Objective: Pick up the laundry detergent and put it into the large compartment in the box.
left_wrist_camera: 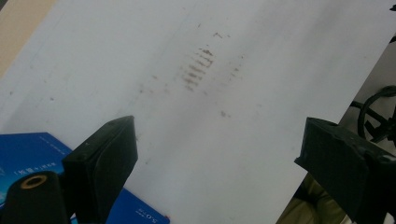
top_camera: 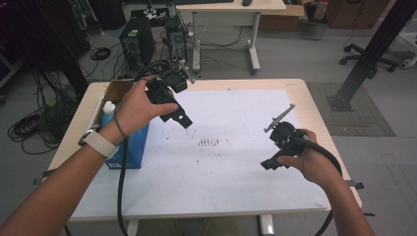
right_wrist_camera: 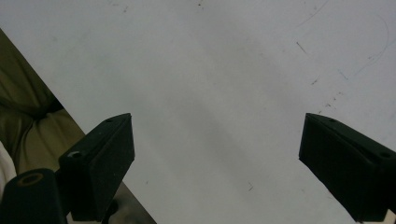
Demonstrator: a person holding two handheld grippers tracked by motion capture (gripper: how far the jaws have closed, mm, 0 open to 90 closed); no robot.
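left tongs (top_camera: 183, 118) were held up over the left part of the white sheet (top_camera: 226, 162), jaws seen well apart with nothing between them. in the left gripper view the jaws were spread wide over the sheet, with a patch of smudge marks (left_wrist_camera: 198, 70) ahead of them and a corner of the blue box (left_wrist_camera: 28, 154) just behind the left jaw. right tongs (top_camera: 271, 163) were held low over the right part of the sheet, near its right edge, pointed back toward the person. in the right gripper view their jaws were also spread wide, nothing gripped, bare sheet between them and a fold of olive cloth (right_wrist_camera: 28, 126) seen past the sheet's edge. the blue box (top_camera: 133, 147) was lying at the left edge of the tabletop (top_camera: 300, 88), under the left forearm, with an open carton (top_camera: 115, 91) just behind it and a small white-capped bottle (top_camera: 108, 110) set in it. the smudge marks (top_camera: 209, 142) were sitting mid-sheet, between the two tongs and apart from both. cables were seen trailing from both tongs toward the near edge.
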